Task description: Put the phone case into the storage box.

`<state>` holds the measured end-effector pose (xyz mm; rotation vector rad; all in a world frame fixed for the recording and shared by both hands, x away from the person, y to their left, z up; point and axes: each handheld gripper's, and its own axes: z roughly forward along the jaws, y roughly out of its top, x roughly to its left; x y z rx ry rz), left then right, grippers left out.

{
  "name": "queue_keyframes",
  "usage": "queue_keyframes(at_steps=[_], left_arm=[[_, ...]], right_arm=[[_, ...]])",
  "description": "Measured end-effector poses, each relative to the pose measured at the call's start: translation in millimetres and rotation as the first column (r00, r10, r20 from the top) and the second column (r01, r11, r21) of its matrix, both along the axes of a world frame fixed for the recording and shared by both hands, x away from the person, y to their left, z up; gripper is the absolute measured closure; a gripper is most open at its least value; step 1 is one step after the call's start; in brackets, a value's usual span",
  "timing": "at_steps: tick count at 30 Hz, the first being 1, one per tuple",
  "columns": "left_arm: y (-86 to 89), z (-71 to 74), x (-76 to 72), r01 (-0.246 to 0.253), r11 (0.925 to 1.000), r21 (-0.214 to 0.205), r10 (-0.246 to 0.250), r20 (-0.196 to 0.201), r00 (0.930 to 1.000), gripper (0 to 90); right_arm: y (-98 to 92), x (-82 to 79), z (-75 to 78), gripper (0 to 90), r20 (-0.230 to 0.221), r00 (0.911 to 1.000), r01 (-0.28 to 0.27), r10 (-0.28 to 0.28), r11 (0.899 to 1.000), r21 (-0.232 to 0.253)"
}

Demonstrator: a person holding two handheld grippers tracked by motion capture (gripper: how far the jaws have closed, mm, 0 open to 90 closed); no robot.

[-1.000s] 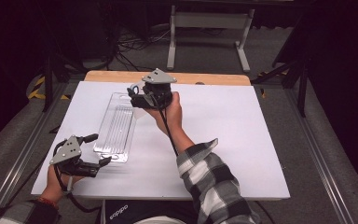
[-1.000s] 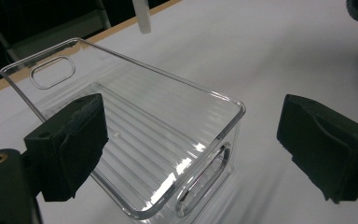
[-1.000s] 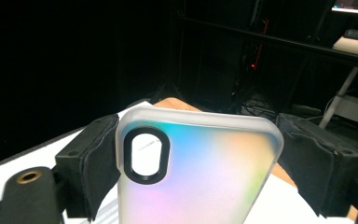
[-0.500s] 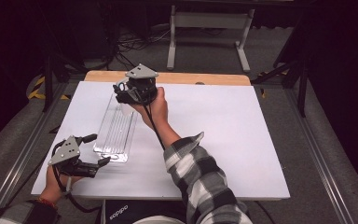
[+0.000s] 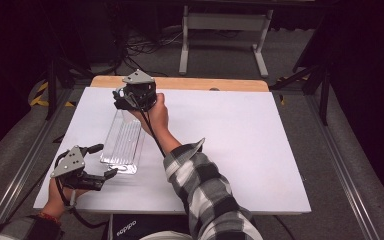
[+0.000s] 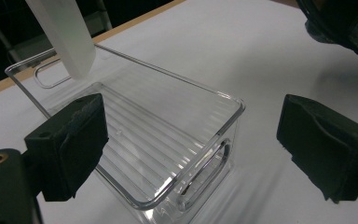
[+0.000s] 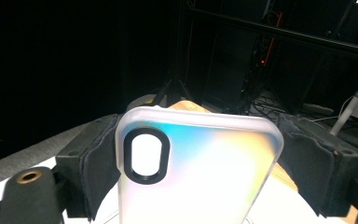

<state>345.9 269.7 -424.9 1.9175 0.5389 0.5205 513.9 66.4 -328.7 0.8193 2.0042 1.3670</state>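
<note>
- While my left claw (image 5: 105, 161) rests spread on the white tabletop (image 5: 240, 135) beside the clear bin's (image 5: 124, 142) near end,
- my right claw (image 5: 121, 98) pinches a frosted phone case (image 7: 198, 172) by its edges, above the bin's far end.

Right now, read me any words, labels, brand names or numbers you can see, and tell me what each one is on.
One text: white lettering on a dark thing at the table's near edge in the high view, upside down and too blurred to read for sure.
Nothing printed on the phone case, the clear bin or the white table.
</note>
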Motion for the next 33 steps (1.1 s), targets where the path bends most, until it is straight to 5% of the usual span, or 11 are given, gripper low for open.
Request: queue_keyframes(at_steps=[18,33], left_arm=[[-0.2,-0.6,-0.5,0.008,1.0000,-0.004,-0.008,-0.001,1.0000,9.4],[-1.8,-1.5,-1.0,0.018,0.9998,-0.001,-0.018,-0.002,0.9998,9.9]], right_arm=[[8.6,26.0,-35.5,16.7,-0.064,0.9942,0.083,-0.086,0.995,-0.050],[12.7,37.6,-47.7,16.1,-0.071,0.9887,0.128,-0.132,0.990,-0.060]])
